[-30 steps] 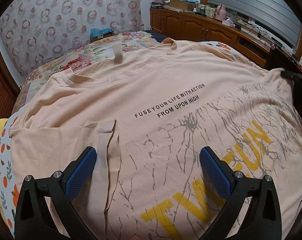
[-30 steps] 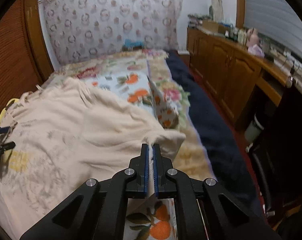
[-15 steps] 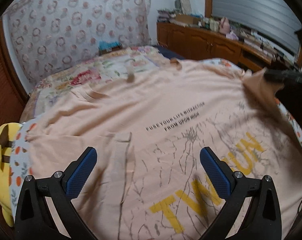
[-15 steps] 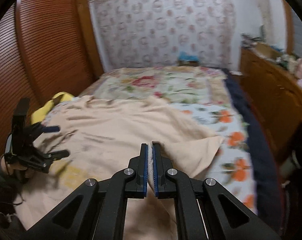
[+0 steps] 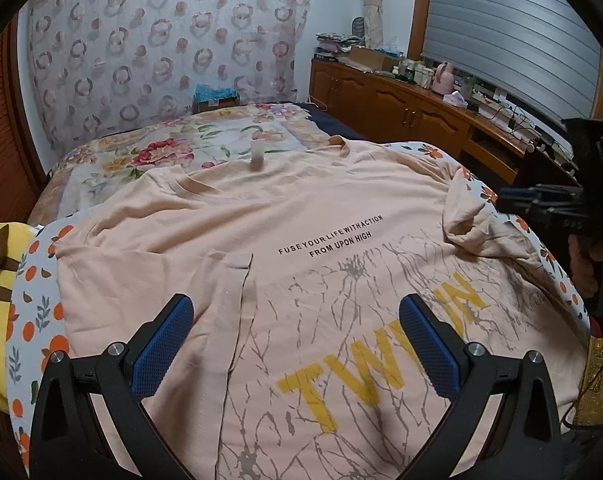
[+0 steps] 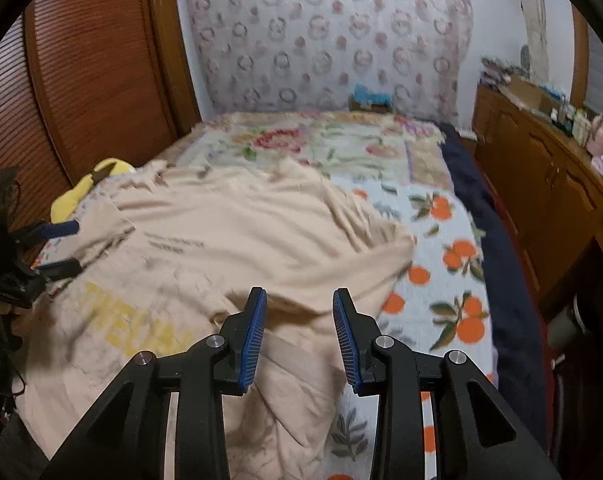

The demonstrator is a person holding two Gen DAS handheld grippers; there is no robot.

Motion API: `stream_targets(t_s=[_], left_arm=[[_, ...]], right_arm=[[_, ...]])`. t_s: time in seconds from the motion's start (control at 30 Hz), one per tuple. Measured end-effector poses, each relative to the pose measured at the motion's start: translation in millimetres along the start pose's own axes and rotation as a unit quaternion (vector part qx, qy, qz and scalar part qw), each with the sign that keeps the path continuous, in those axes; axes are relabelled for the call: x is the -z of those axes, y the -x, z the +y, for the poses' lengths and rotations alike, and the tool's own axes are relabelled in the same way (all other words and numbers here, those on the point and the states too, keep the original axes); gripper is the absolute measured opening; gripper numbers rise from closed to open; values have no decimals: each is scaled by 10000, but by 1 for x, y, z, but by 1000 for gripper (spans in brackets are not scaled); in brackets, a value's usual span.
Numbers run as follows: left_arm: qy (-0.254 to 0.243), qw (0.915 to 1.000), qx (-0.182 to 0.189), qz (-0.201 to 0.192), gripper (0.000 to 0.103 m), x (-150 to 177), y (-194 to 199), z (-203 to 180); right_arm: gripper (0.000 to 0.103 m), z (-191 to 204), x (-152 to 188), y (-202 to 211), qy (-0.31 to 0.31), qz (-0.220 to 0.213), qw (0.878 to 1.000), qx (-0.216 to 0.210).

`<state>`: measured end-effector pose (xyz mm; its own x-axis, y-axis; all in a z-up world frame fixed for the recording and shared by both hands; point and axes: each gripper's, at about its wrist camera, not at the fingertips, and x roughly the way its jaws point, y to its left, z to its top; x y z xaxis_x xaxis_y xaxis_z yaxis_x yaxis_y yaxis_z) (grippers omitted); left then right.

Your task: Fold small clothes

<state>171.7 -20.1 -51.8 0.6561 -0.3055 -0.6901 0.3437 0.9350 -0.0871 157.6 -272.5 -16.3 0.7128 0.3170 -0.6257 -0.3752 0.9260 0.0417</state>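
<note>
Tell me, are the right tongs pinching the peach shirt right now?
Apart. In the right wrist view the right tongs have just been opening, and both blue pads stand clear of the peach shirt, which lies loose on the bed below them.

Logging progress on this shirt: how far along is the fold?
Early. One sleeve already lies folded in over the peach T-shirt. The right tool has just been opening, nothing pinched, over the rumpled other sleeve; the left tool hovers open. Left: flatten that sleeve, then fold the body.
</note>
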Motion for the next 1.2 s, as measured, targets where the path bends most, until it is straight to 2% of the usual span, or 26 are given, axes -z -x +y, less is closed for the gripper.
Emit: stream_targets(t_s=[0.27, 0.3, 0.37, 0.67, 0.7, 0.77, 0.87, 1.0, 1.03, 1.07, 1.2], left_arm=[[34, 10000, 12, 68, 103, 8, -2, -2], [48, 10000, 12, 78, 103, 9, -2, 0], [86, 9999, 5, 110, 103, 13, -2, 2], [226, 9996, -23, 154, 103, 20, 0, 12], [238, 9996, -20, 163, 103, 20, -1, 12], [233, 9996, -13, 173, 103, 21, -1, 12], [203, 9997, 4, 166, 103, 20, 0, 12], [185, 9997, 36, 134, 103, 21, 2, 10], [185, 9997, 49, 125, 103, 21, 3, 9], [185, 9997, 56, 122, 103, 21, 3, 8], [162, 9998, 63, 110, 103, 23, 6, 3]], right_arm=[[35, 9, -24, -44, -30, 352, 9991, -240], [28, 10, -26, -48, 26, 360, 9990, -280], [4, 12, -33, -56, 202, 352, 9987, -305], [3, 48, -78, -47, 919, -131, 9929, -746], [8, 51, -82, -46, 951, -156, 9926, -744], [26, 54, -85, -45, 980, -224, 9930, -611], [27, 44, -81, -38, 844, -268, 9949, -477], [29, 18, -56, -19, 623, -147, 9978, -152], [31, 12, -47, -14, 562, -79, 9984, -59], [39, 5, -39, -11, 491, -7, 9988, 33], [41, -13, -11, 5, 147, 173, 9996, 138]])
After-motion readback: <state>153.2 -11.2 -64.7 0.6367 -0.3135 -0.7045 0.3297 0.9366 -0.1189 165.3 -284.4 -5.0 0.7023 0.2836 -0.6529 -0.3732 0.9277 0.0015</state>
